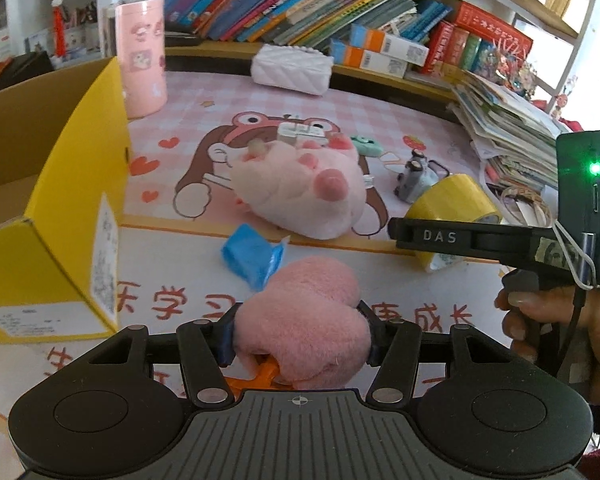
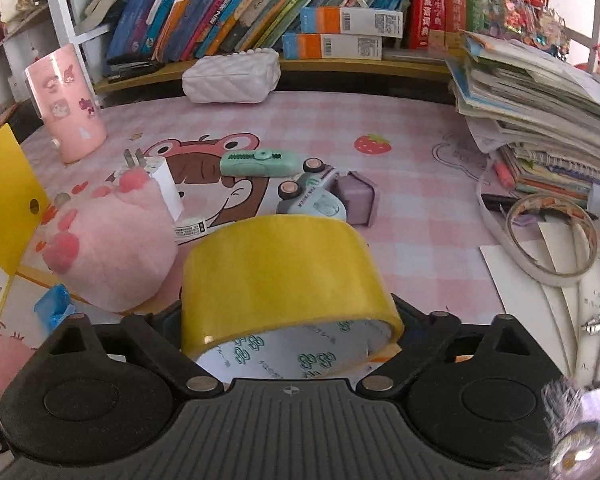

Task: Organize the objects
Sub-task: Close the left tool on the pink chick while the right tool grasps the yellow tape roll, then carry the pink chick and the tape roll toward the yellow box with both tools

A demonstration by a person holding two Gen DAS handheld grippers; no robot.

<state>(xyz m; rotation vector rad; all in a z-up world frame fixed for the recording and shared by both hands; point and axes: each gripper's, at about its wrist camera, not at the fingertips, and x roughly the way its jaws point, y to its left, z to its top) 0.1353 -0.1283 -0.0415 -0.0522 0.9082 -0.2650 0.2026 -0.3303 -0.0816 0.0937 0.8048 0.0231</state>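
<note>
Left tool (image 1: pixel 302 342): clamped on a pink plush piece (image 1: pixel 306 320), at 6 o'clock in its view, above the bench (image 1: pixel 188 256). Blue packet (image 1: pixel 252 254) just beyond, at 12. Larger pink plush paw (image 1: pixel 300 188) farther on at 12. Yellow carton (image 1: pixel 60 208) at 9 o'clock, open top.

Right tool (image 2: pixel 290 320): fingers closed against both sides of the yellow tape roll (image 2: pixel 284 280), at 6 o'clock. White charger (image 2: pixel 162 188) at 11, beside the plush paw. Green toy truck (image 2: pixel 316 196) at 12. Pink cup (image 2: pixel 66 104) far at 10. White tissue box (image 2: pixel 232 76) farthest, 12.
</note>
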